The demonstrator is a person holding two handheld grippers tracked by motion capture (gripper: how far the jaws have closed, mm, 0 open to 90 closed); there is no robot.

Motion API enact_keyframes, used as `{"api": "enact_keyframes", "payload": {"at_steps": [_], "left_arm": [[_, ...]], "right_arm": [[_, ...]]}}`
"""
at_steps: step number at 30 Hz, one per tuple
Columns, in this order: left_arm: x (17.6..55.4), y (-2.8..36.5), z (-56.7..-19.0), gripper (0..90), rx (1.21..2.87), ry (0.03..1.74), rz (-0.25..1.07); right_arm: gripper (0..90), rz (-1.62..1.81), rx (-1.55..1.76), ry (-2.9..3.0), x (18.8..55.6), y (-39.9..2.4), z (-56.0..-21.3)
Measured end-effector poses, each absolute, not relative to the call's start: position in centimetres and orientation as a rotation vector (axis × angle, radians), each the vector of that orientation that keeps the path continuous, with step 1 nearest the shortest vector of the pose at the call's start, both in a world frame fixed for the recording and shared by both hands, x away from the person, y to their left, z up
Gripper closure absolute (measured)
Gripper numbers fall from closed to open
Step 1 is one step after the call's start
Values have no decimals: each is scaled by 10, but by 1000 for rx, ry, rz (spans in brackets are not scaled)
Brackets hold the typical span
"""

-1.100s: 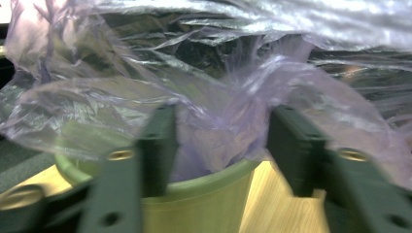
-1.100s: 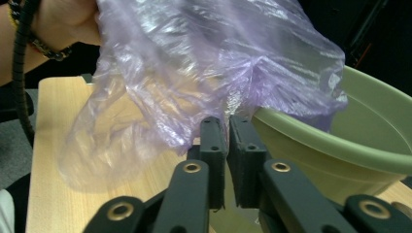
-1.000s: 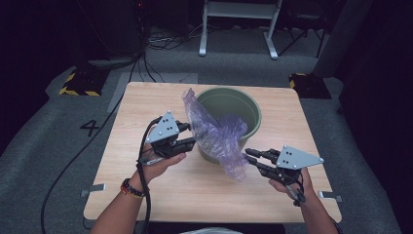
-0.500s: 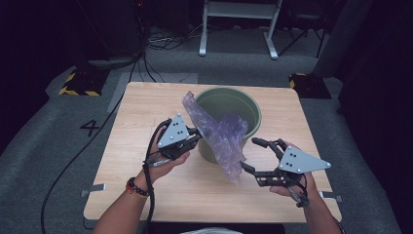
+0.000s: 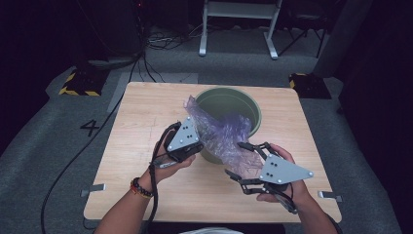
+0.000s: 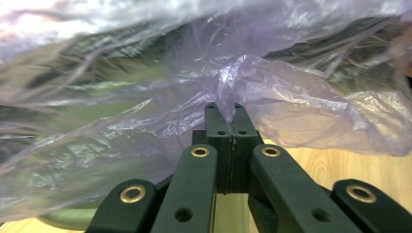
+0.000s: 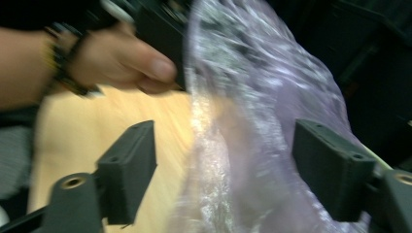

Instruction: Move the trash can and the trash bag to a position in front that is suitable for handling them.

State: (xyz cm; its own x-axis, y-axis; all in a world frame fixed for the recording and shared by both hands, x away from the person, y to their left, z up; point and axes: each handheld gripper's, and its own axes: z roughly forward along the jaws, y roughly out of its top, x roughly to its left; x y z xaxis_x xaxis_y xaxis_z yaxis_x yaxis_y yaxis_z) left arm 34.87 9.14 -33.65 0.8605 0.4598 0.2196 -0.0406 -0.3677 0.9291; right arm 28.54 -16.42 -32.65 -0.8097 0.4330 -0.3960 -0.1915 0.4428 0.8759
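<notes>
- High view: the left tongs [image 5: 198,146] are pressed together on a fold of the thin, crinkled, translucent purple plastic bag [image 5: 219,134], which drapes from the near rim of the round green plastic bucket [image 5: 229,105] down toward the pale wooden tabletop [image 5: 146,112]. The right tongs [image 5: 246,161] stand spread, their jaws having just been opening, with the bag's lower hanging part between and just beyond them and nothing pinched.
- The bucket sits directly ahead of both tongs; its near wall lies behind the film. Beyond the tabletop, well apart from the tongs, are black cables on grey carpet [image 5: 341,146], a white metal stand [image 5: 238,24] and yellow-and-black striped blocks [image 5: 78,85].
- Left gripper view: the pads meet on a gathered peak of film [image 6: 226,87], and the bag spreads wide to either side, with green showing dimly through it at the left.
- Right gripper view: both pads are wide apart, with film [image 7: 252,121] hanging loosely between them; the person's other hand [image 7: 121,60] is farther off, at the bag's upper edge.
- Risk, as I judge it: the left hold is on a small pinch, so a tug could tear the film or let it slip free.
- The right tongs might close on a single layer or on air, because the film hangs slack and blurred.
- Pulling sideways could tip or drag the light bucket.
</notes>
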Motion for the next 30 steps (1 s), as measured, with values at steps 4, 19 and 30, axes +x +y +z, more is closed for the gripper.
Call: {"api": "enact_keyframes", "payload": {"at_steps": [4, 19, 30], "left_arm": [[346, 91, -342, 899, 1905, 281, 529], [340, 111, -379, 900, 1943, 310, 455], [349, 120, -399, 900, 1962, 368, 441]], "right_arm": [[697, 1359, 355, 2128, 302, -168, -327], [899, 1432, 661, 1967, 345, -217, -326], [895, 1395, 721, 1986, 383, -236, -331]]}}
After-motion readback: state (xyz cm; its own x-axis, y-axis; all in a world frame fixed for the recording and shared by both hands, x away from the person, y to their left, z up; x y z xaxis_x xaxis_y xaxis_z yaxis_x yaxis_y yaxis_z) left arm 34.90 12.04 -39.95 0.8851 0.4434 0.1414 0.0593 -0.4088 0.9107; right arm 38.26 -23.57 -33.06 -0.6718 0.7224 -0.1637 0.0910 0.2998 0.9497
